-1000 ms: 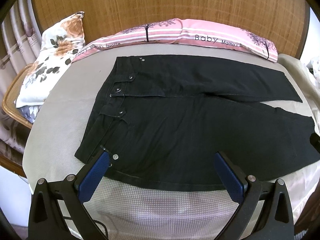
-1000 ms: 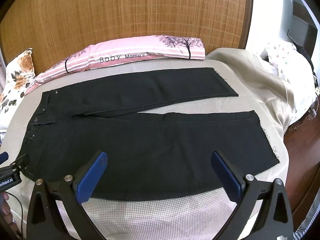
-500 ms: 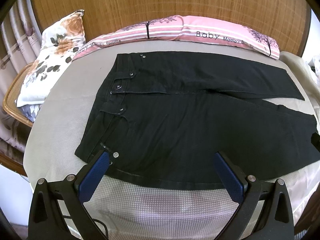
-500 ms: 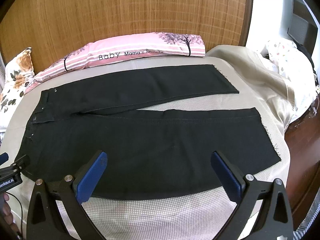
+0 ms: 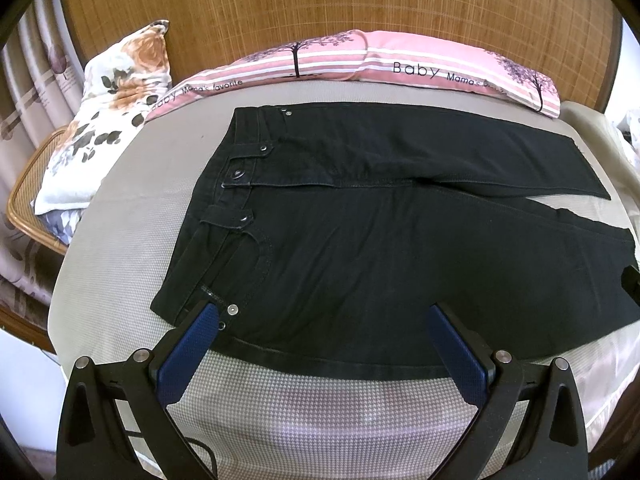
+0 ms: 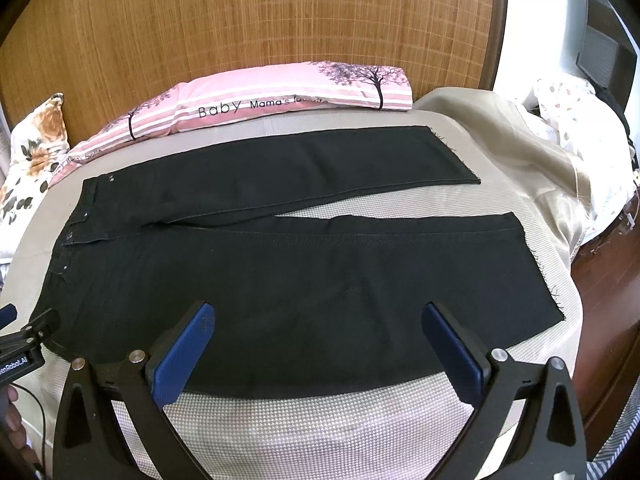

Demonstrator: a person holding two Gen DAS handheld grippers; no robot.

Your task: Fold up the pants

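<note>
Black pants lay flat and unfolded on the bed, front side up, waistband toward the left and both legs running off to the right. The far leg and the near leg were parted toward the hems, with a wedge of the checked bed cover showing between them. Frayed threads hung from both hems at the right. The left gripper was released, its blue pads spread wide, and it hovered over the near edge of the pants by the waist; its left pad sat just beside a metal rivet at the pocket corner, though I could not tell whether it touched the cloth. The right gripper was likewise spread wide and grasping nothing, poised over the near edge of the near leg. In the right wrist view the tip of the left gripper showed at the left edge near the waist corner. A pink striped pillow lay along the far side of the bed against a woven headboard, just beyond the far leg, and a floral pillow stood at the far left corner. A beige blanket was heaped at the right end of the bed, past the hems.
</note>
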